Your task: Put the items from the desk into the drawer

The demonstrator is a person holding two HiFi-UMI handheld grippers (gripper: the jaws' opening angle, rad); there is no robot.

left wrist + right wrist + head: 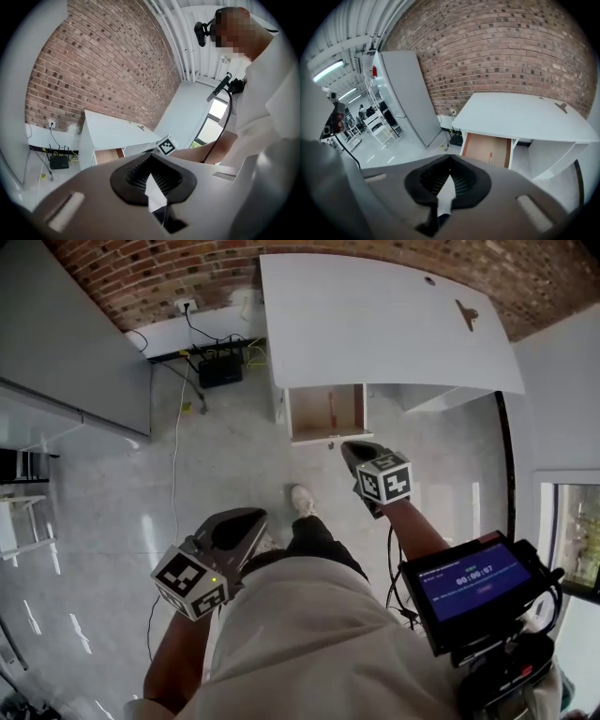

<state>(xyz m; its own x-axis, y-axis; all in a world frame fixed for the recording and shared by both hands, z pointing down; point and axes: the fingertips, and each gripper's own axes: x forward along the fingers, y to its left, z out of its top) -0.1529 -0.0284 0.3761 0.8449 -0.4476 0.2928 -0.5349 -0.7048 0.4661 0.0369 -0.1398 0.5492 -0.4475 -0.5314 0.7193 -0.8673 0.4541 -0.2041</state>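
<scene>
small brown item [466,312] on the desk [375,324] and red thing [490,156] in the drawer [486,149] are too small to identify.

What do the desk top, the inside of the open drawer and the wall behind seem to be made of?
Desk top: smooth white board, probably laminate or painted; even matte colour.
Drawer inside: brown, wood-like, perhaps plywood or fibreboard.
Wall: bare red-brown brick; mortar joints show.

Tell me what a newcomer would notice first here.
The white desk stands against the brick wall, its drawer pulled open with a thin red item inside. A small brown item lies near the desk's far right corner. The left claw and right claw are shut, empty, short of the desk.
</scene>
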